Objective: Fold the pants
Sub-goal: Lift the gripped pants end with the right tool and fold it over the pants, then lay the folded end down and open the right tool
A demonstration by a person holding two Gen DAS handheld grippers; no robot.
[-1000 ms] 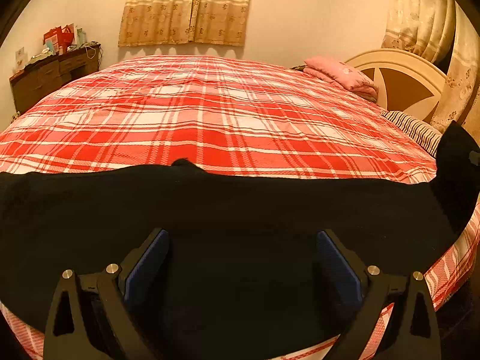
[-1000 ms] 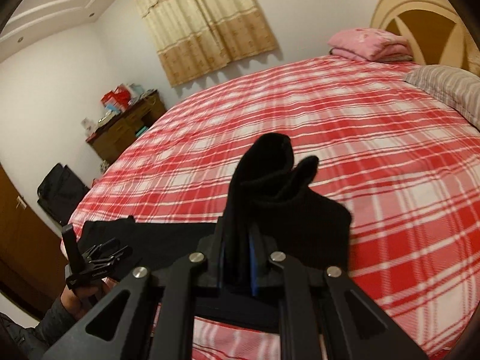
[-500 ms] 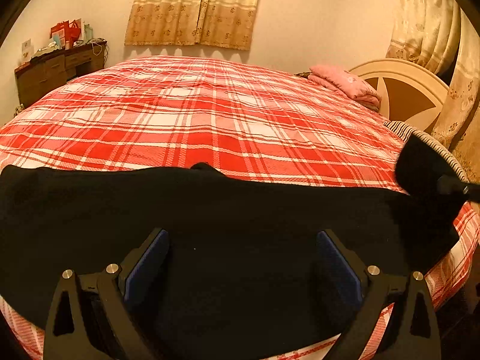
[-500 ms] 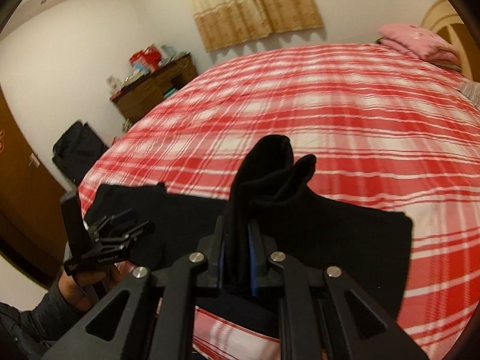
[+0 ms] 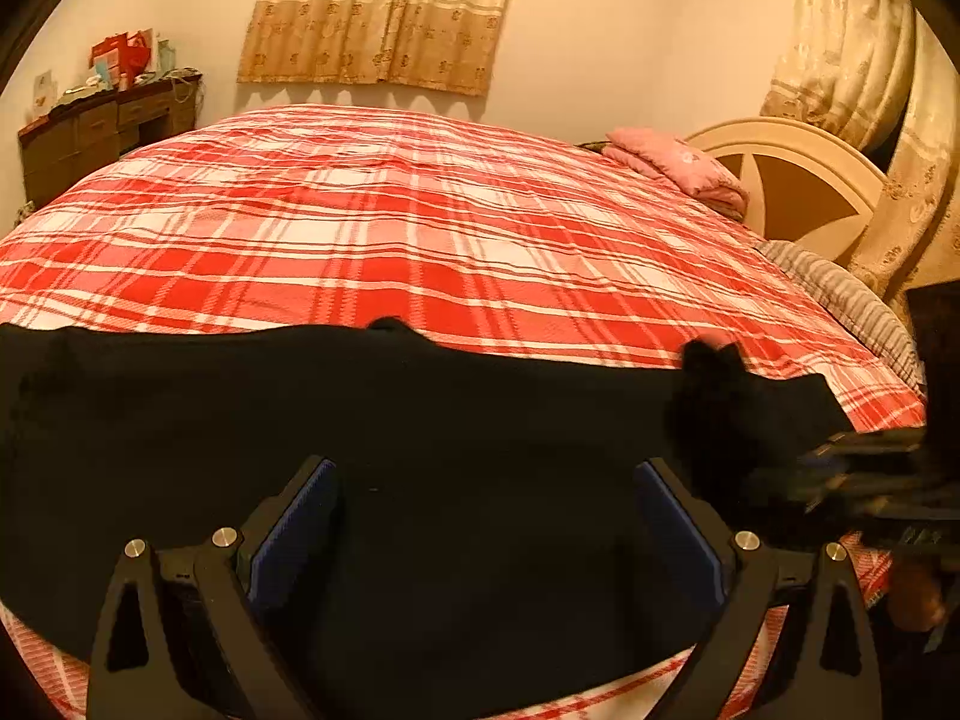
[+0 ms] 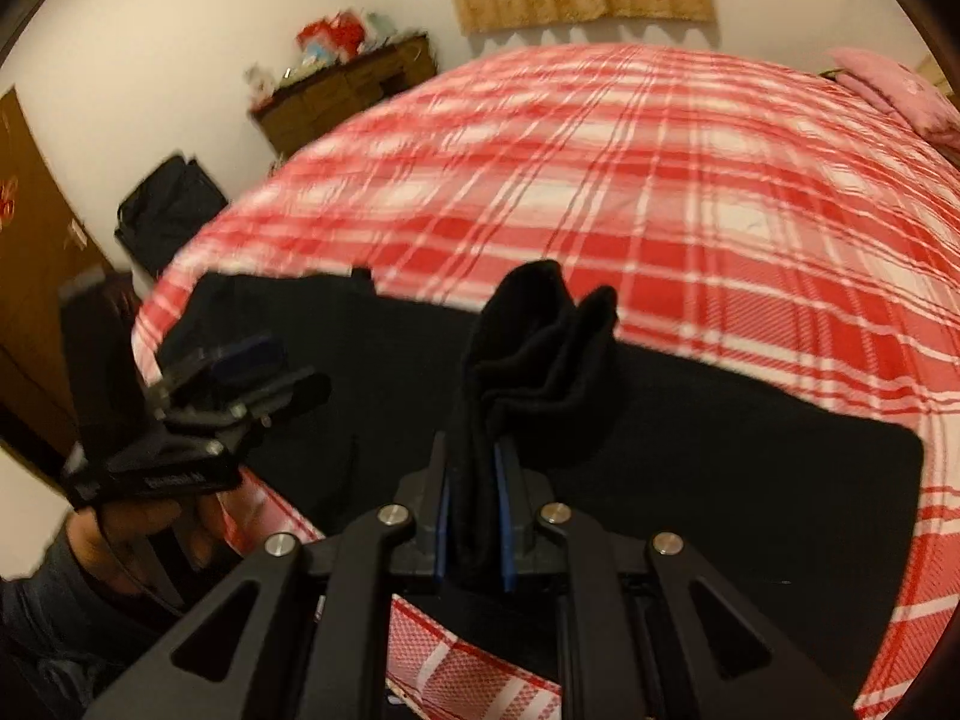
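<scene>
Pants, black, lie spread across the near edge of the red plaid bedspread in the left wrist view, and the left gripper hangs over them with its blue pads spread wide, nothing between them. Beyond the pants, at the far side of the bedspread, a folded pink blanket rests beside the cream headboard, a striped pillow lies nearer along the same edge, a wooden dresser stands against the wall to the far left with cluttered items on top, and beige curtains hang above. To the right of the pants, the right gripper comes in blurred, a bunch of black cloth standing up in front of it. From the right wrist view, the right gripper pinches a raised fold of the pants; its jaws have just been opening slightly, with the cloth between the pads. To the left of the pants, a hand holds the left gripper above the cloth. Farther left of the bedspread, a black bag sits on the floor beside the dresser.
</scene>
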